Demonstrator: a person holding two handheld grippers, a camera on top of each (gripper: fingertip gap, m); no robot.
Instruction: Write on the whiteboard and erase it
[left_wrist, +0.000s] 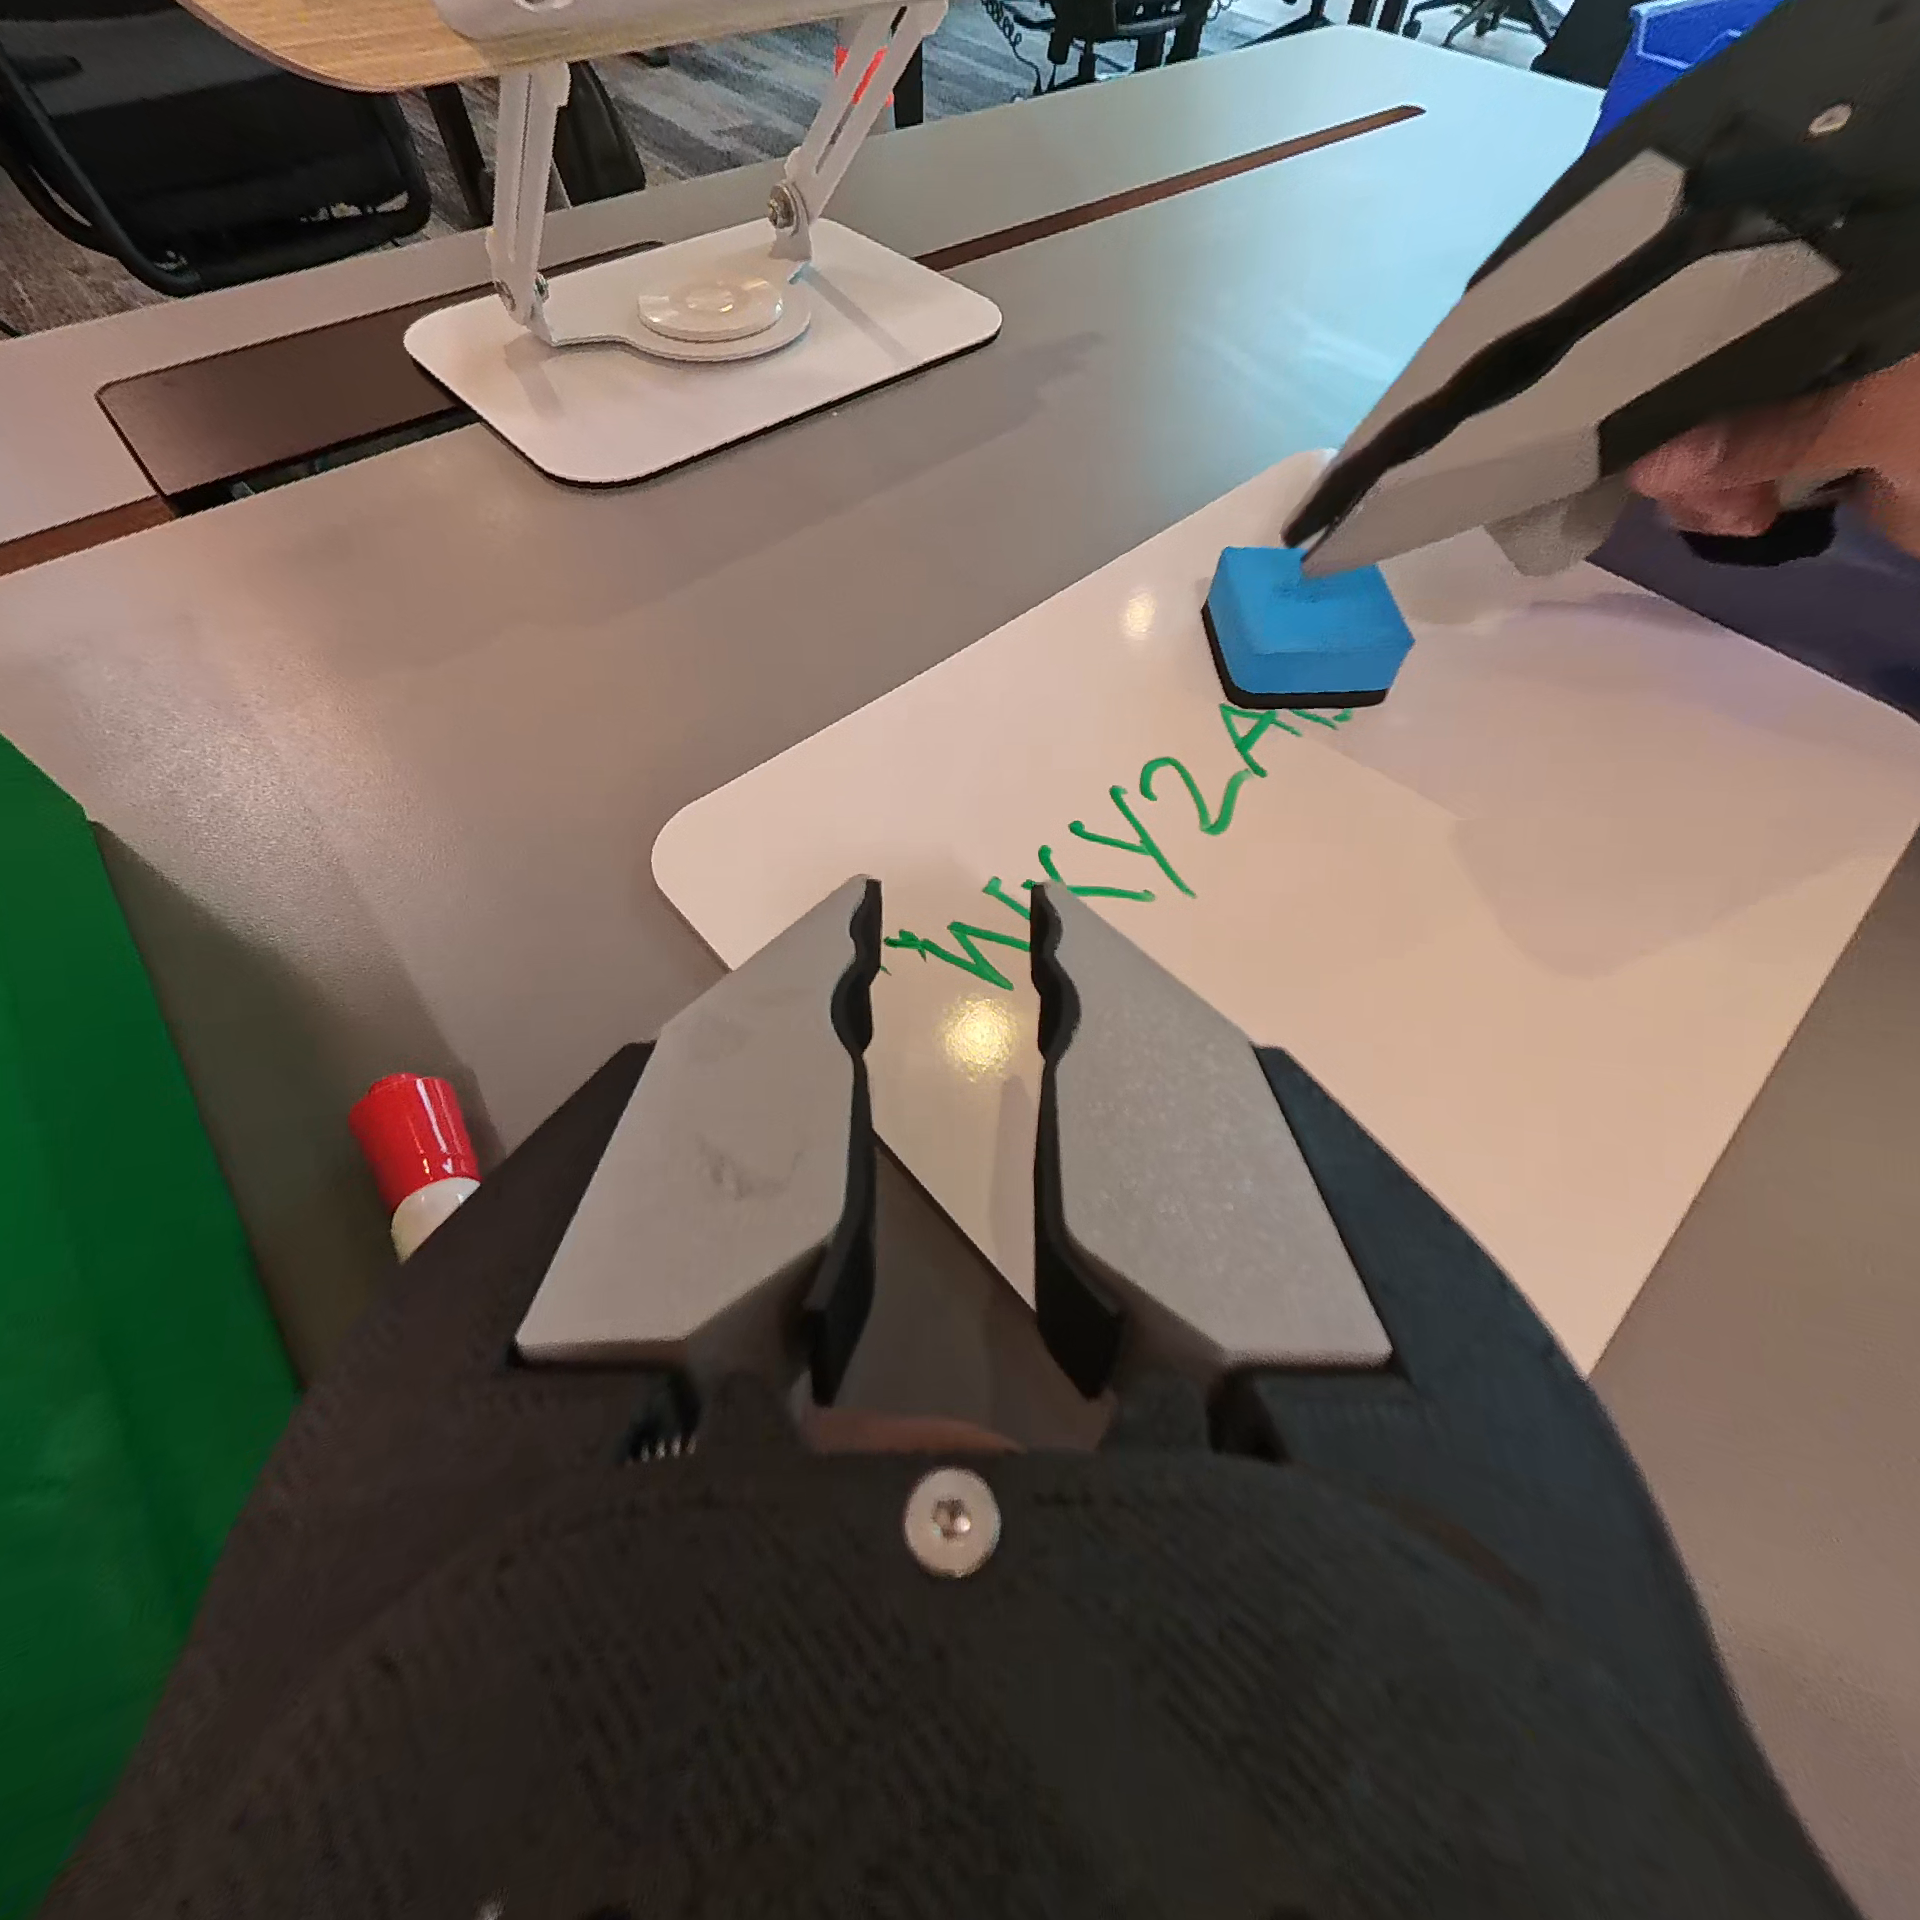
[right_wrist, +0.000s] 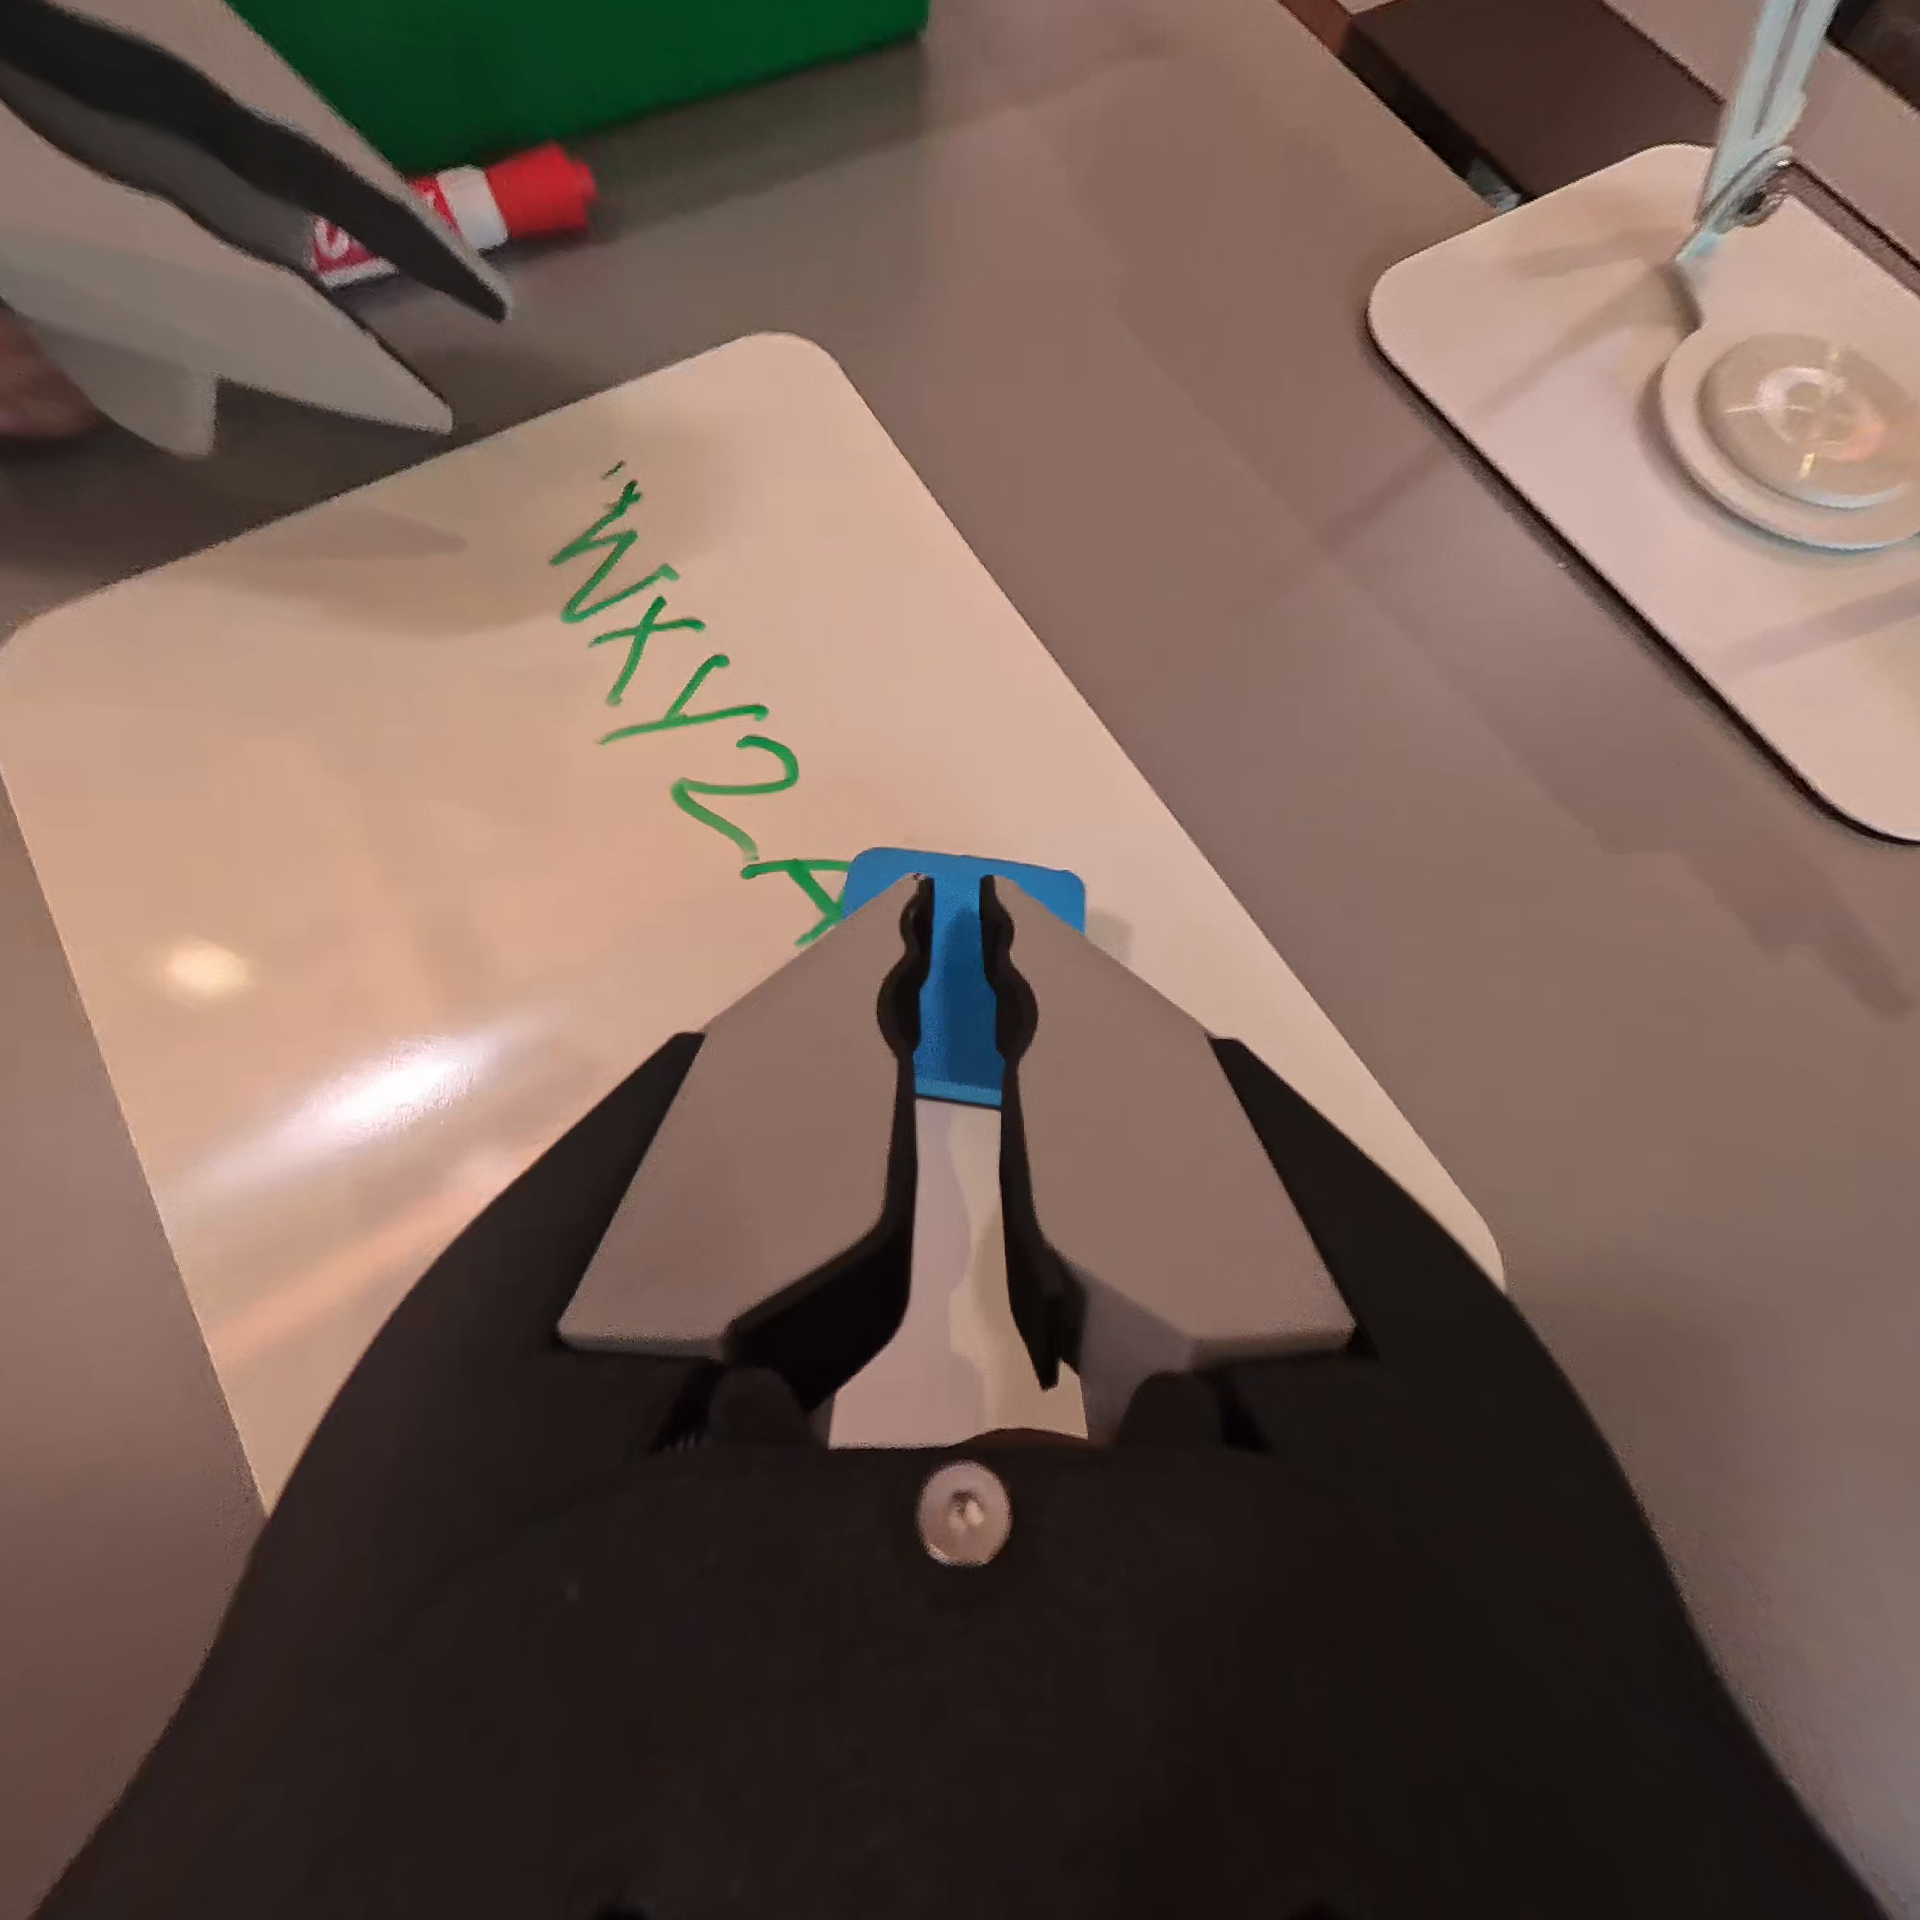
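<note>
Down on the eraser (right_wrist: 961, 935) goes the right hand-held gripper (right_wrist: 954, 883), tilted steeply from the board's far edge, fingers narrowed with only a slim gap, tips pressing on the blue foam top rather than clamped round its sides. Gripped at the handle by a bare hand (left_wrist: 1745, 468). Blue on top, black felt beneath, sitting flat on the whiteboard (left_wrist: 1351, 1039) and covering the last stroke of a line of green handwriting (left_wrist: 1122, 862). Left hand-held gripper (left_wrist: 956, 904) hovering low over the board's near corner, level, fingers parted moderately and holding nothing, pointed toward the start of that green line. Whiteboard lying flat on the grey table (left_wrist: 416, 675), corners rounded. Beside the left gripper, off the board, a marker (left_wrist: 416, 1153) with red cap and white, printed barrel, resting against a green box (left_wrist: 104, 1247). Farther back on the table, a white stand (left_wrist: 707, 343) with a hinged arm.
</note>
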